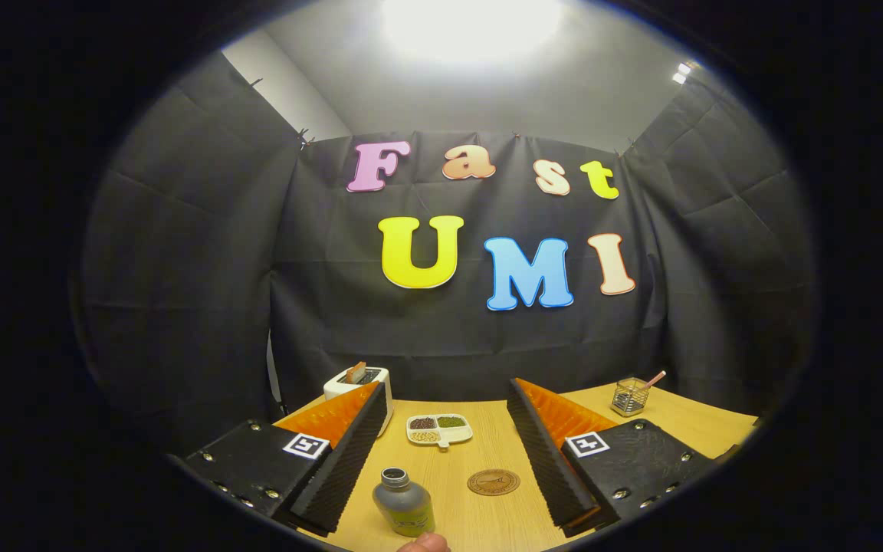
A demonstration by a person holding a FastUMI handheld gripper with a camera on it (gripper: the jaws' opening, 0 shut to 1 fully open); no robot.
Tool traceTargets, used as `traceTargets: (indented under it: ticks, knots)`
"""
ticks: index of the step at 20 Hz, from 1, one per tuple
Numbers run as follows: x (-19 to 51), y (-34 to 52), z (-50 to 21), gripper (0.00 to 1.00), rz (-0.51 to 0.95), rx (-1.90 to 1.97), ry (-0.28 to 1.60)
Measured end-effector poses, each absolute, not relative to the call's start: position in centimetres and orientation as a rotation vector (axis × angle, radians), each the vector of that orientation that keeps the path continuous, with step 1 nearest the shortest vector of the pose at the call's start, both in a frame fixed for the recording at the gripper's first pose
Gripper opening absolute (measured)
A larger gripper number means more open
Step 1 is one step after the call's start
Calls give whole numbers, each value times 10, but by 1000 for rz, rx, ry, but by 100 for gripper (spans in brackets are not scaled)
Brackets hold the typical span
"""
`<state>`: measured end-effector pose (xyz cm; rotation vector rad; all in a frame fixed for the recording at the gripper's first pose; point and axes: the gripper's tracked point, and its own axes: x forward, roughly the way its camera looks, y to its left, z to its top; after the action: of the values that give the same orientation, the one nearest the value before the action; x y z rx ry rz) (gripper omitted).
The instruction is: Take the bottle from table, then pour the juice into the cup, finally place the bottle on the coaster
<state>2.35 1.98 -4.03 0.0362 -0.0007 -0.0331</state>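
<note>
A small grey bottle (403, 502) with a yellow-green label and a grey cap stands upright on the wooden table (487, 448), low between my two fingers and nearer the left one. A round brown coaster (493, 481) lies flat to the right of the bottle, also between the fingers. My gripper (443, 451) is open, its black ribbed pads (349, 468) spread wide with orange backs, touching nothing. A fingertip of a person (424, 543) shows just below the bottle.
A white divided dish (439, 429) of grains sits beyond the bottle and coaster. A white toaster (359, 386) with a slice in it stands behind the left finger. A wire basket (630, 395) with a stick in it is at the far right.
</note>
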Motion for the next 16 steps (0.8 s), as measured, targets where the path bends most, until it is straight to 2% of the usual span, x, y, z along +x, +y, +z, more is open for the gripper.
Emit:
traceTargets:
  ticks: [16]
  knots:
    - [36, 74, -136, 97, -23, 28, 184]
